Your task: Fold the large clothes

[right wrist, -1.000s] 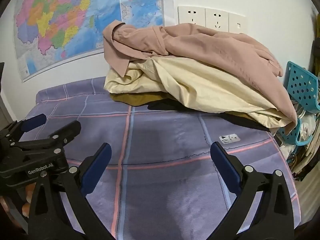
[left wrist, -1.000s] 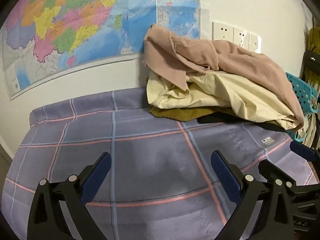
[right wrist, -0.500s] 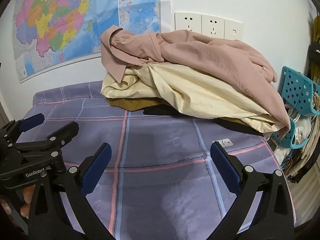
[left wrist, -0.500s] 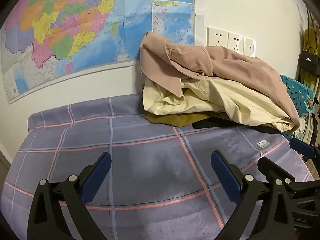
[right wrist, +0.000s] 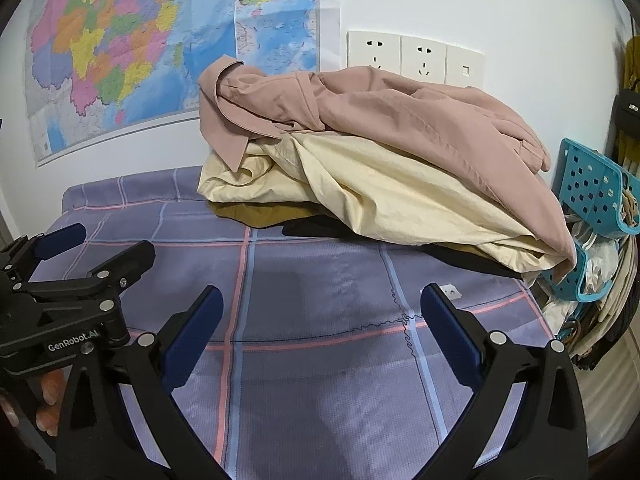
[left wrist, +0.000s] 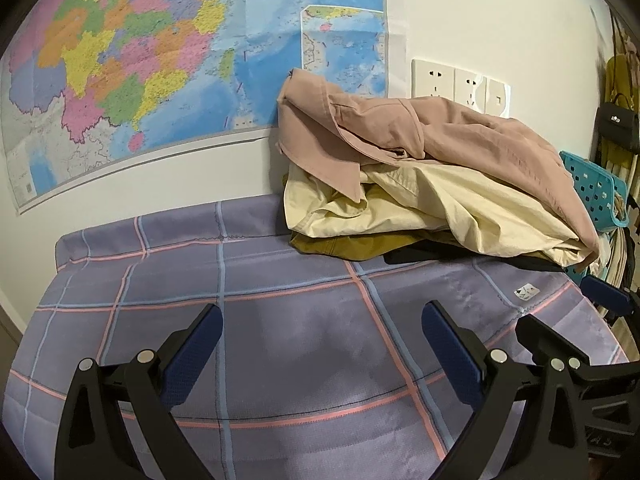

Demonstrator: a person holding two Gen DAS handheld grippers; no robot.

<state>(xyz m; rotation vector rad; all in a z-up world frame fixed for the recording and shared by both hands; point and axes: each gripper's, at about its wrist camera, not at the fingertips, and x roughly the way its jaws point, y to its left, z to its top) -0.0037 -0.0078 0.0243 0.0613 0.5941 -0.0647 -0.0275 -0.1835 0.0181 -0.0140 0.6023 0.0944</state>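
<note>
Left gripper point(left wrist: 322, 350) hangs over the plaid sheet point(left wrist: 280, 292), jaws spread wide, nothing between them. Right gripper point(right wrist: 322, 332), beside it, likewise agape and empty. Pile of clothes point(right wrist: 380, 160) lies at the far right against the wall, pink shirt point(left wrist: 420, 128) on top, near a blue basket point(right wrist: 596, 188).

White wall point(left wrist: 500, 20), colourful map point(left wrist: 160, 60), three sockets point(right wrist: 416, 58), purple plaid-covered surface point(left wrist: 300, 320), teal basket point(right wrist: 596, 188)

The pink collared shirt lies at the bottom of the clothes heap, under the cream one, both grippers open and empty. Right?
Not quite. The pink collared shirt lies on top, over the cream garment, as the right wrist view shows. Both the left gripper and right gripper are open and empty.
</note>
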